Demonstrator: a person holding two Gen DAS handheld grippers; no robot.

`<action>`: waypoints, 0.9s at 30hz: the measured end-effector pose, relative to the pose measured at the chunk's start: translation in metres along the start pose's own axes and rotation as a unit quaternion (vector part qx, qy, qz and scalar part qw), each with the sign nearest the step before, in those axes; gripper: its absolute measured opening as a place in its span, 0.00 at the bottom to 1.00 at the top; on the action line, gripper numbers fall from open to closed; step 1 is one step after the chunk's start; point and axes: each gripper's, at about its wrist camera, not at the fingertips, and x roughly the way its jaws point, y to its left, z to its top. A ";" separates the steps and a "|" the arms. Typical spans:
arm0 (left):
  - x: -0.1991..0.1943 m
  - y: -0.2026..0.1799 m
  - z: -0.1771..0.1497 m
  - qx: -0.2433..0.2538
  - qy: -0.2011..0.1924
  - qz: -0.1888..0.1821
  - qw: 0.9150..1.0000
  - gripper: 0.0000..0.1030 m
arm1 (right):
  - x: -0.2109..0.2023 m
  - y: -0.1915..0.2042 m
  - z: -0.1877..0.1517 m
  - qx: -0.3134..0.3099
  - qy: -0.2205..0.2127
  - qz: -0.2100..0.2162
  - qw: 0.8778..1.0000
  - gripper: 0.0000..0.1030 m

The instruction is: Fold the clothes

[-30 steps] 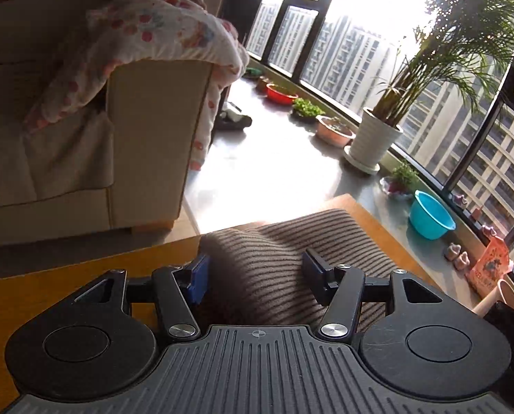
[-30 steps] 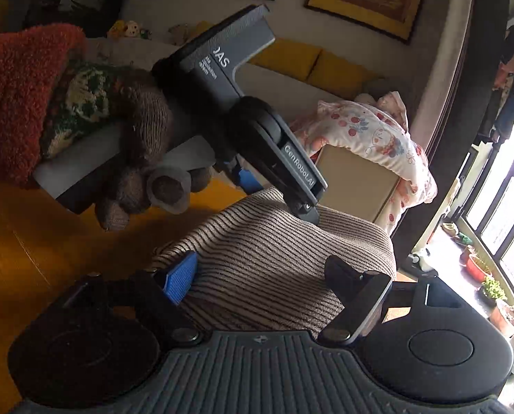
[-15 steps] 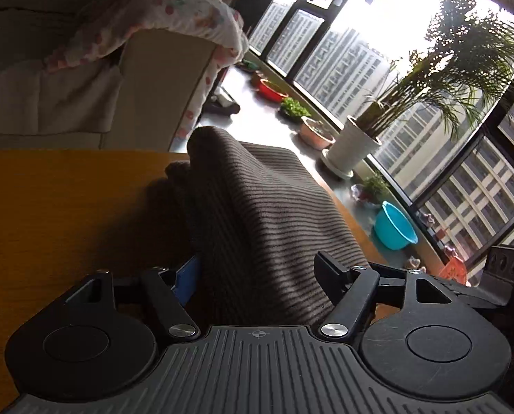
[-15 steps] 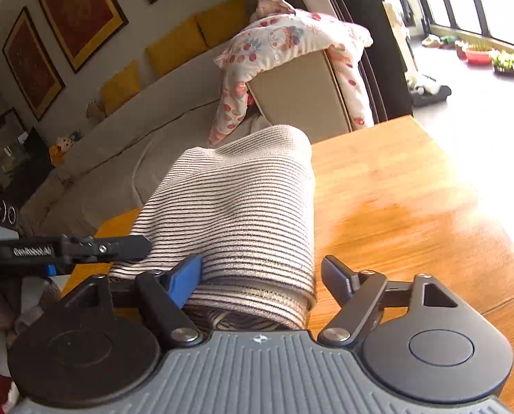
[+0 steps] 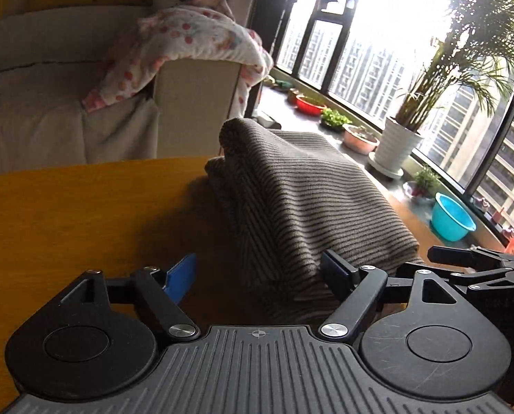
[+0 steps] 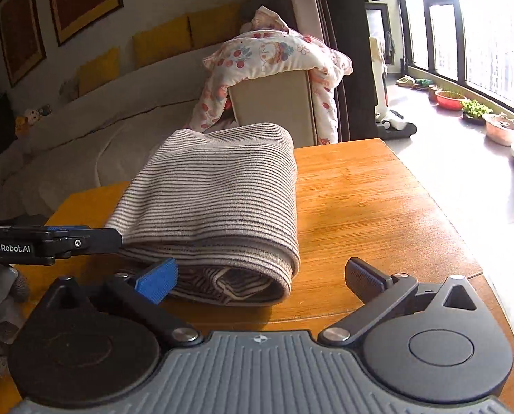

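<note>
While both jaws were opening, the left gripper (image 5: 258, 272) and right gripper (image 6: 262, 276) pinched nothing; the folded striped garment (image 6: 215, 203), frame centre, bulged and could spring open.

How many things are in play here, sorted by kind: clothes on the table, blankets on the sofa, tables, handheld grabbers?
Striped folded garment: 1
Floral blanket: 1
Wooden table: 1
Grabbers: 2, left gripper and right gripper, jaws opening, the garment's edge between them
Total: 5
</note>
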 end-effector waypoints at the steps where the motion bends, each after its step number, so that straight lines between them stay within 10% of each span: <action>1: -0.010 -0.002 -0.007 -0.007 -0.002 0.005 1.000 0.98 | -0.007 0.001 -0.006 -0.005 0.000 0.000 1.000 1.00; 14: -0.060 -0.042 -0.092 -0.014 0.003 0.136 0.991 1.00 | -0.042 0.026 -0.060 -0.087 0.017 -0.134 0.987 1.00; 27: -0.050 -0.053 -0.093 0.014 0.005 0.182 0.983 1.00 | -0.032 0.004 -0.059 -0.035 0.034 -0.099 0.994 1.00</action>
